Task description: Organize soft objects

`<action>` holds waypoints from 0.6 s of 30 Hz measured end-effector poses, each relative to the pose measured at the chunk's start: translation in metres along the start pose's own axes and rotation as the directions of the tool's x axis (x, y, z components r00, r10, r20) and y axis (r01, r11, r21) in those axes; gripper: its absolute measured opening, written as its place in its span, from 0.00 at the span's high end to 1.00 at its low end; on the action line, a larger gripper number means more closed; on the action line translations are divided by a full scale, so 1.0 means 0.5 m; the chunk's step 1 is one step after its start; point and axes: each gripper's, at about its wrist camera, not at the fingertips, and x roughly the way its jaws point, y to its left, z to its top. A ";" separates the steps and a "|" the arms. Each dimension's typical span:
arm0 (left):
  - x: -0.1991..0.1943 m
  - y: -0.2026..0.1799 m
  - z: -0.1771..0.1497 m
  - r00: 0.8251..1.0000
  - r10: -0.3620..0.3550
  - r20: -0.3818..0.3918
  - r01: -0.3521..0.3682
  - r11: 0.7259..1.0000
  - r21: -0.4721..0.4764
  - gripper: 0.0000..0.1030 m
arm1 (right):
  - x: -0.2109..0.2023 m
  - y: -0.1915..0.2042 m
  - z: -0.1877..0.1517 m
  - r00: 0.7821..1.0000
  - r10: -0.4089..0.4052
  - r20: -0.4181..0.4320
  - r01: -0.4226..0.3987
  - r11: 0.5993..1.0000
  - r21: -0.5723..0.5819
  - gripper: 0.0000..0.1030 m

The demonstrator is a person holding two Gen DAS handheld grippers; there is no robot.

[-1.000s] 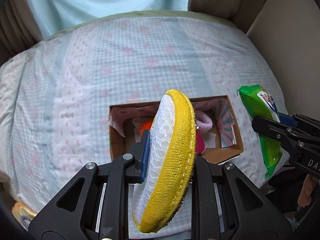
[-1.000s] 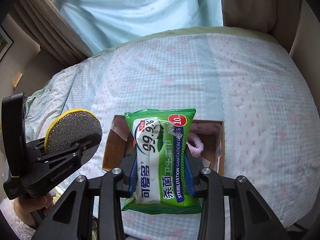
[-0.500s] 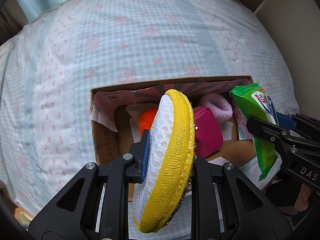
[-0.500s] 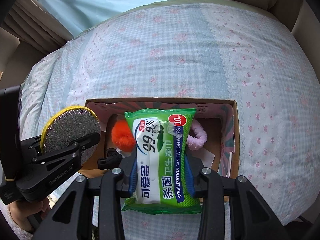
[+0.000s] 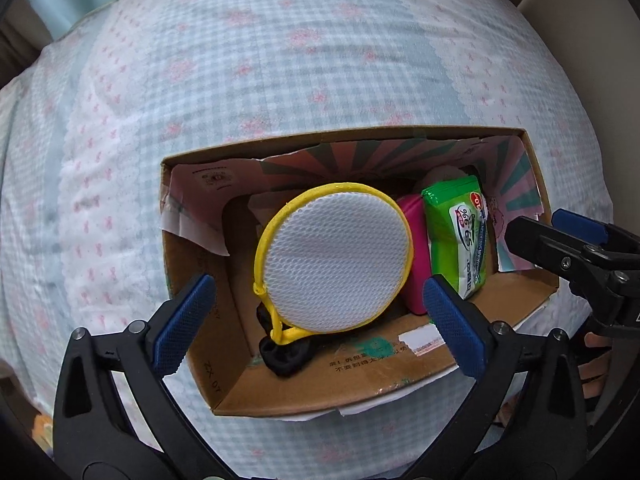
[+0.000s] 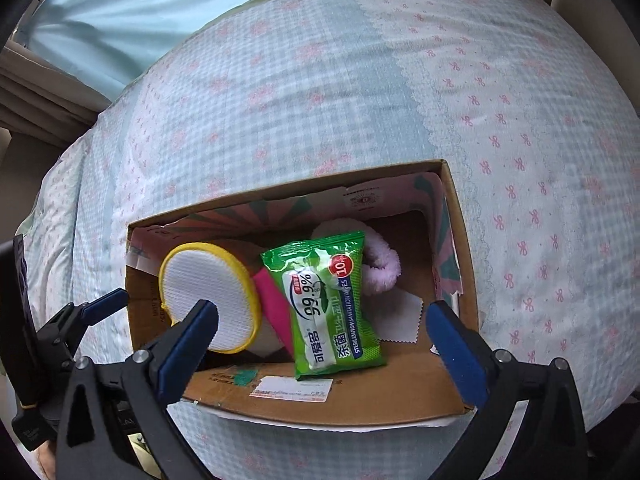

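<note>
An open cardboard box [image 5: 352, 384] [image 6: 460, 216] sits on the bed. Inside lie a round yellow-rimmed scrub pad [image 5: 334, 258] [image 6: 208, 294], a green wet-wipes pack [image 5: 460, 246] [image 6: 330, 304], a pink pouch [image 5: 414, 256] [image 6: 274, 306], a lilac fluffy scrunchie [image 6: 380, 266] and a black hair tie [image 5: 284, 354]. My left gripper [image 5: 316, 328] is open and empty, just above the box's near wall by the pad. My right gripper [image 6: 326, 350] is open and empty, above the wipes pack; it also shows in the left wrist view [image 5: 576, 248].
The bed cover [image 5: 280, 60] [image 6: 360, 80] is pale blue-and-white check with pink bows and spreads all around the box. A light blue curtain [image 6: 140, 12] hangs behind. A white paper sheet [image 6: 396, 320] lies on the box floor.
Both grippers opened over the box. The scrub pad left the left gripper and the wipes pack left the right gripper; both now lie inside the box. Both views moved closer.
</note>
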 end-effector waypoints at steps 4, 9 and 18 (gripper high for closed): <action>-0.009 0.000 -0.005 1.000 0.014 0.005 -0.014 1.000 -0.004 0.00 | -0.011 -0.006 -0.007 1.000 -0.023 0.022 0.022 1.000 0.012 0.00; -0.021 0.000 -0.007 1.000 0.013 0.014 -0.012 1.000 -0.011 0.00 | -0.024 -0.013 -0.010 0.999 -0.021 0.029 0.021 0.999 0.030 0.00; -0.122 -0.043 -0.011 0.996 0.044 0.079 -0.039 0.997 -0.069 0.00 | -0.119 -0.002 -0.015 0.996 0.024 0.081 -0.019 0.998 -0.061 0.00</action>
